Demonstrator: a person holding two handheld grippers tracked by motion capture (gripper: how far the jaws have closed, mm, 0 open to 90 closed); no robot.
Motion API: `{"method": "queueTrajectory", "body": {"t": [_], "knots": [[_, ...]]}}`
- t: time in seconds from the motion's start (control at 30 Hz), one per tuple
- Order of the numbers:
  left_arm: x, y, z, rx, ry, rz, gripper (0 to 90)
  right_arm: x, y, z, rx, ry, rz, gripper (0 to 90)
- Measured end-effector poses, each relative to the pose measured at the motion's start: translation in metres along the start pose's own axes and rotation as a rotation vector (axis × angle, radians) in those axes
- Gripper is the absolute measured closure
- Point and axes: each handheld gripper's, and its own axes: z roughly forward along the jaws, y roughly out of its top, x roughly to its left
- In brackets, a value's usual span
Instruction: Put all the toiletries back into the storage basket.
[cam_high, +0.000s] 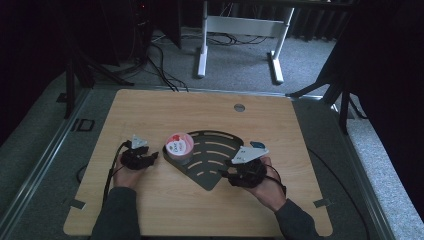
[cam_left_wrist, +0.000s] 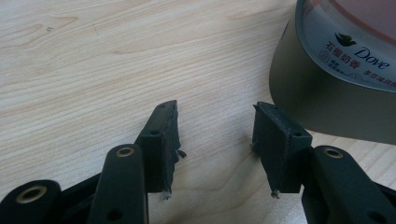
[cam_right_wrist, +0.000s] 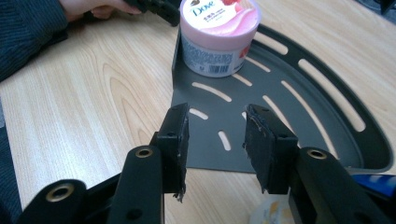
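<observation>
Both tongs, left (cam_left_wrist: 215, 140) and right (cam_right_wrist: 215, 142), spread and empty above tabletop (cam_high: 150, 110); pink jar (cam_high: 179, 146) apparently on grey rack (cam_high: 220, 150).

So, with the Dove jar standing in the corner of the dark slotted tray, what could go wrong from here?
1. The Dove jar stands against the tray's raised wall; a sideways grasp may strike that wall.
2. The left gripper is open with nothing between its pads, low beside the tray; pushing forward might shove the tray across the table.
3. The right gripper, also open, hangs over the tray's near edge and could catch it.
</observation>
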Motion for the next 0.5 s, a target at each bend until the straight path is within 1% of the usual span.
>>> {"method": "queueTrajectory", "body": {"t": [0.07, 0.2, 0.3, 0.37, 0.5], "knots": [[0.000, 0.000, 0.000, 0.000, -0.001, 0.001, 50.6, -0.002, 0.002, -0.004, -0.006, 0.007, -0.002, 59.4], [0.000, 0.000, 0.000, 0.000, -0.001, 0.001, 50.4, -0.004, 0.006, -0.010, -0.010, 0.001, -0.013, 59.1], [0.000, 0.000, 0.000, 0.000, -0.002, 0.001, 50.2, -0.006, 0.010, -0.015, -0.007, 0.008, -0.022, 58.3], [0.000, 0.000, 0.000, 0.000, -0.002, 0.001, 50.2, -0.007, 0.012, -0.017, -0.001, 0.005, -0.033, 57.8], [0.000, 0.000, 0.000, 0.000, -0.002, 0.000, 50.1, -0.010, 0.015, -0.020, 0.006, 0.002, -0.037, 56.0]]}}
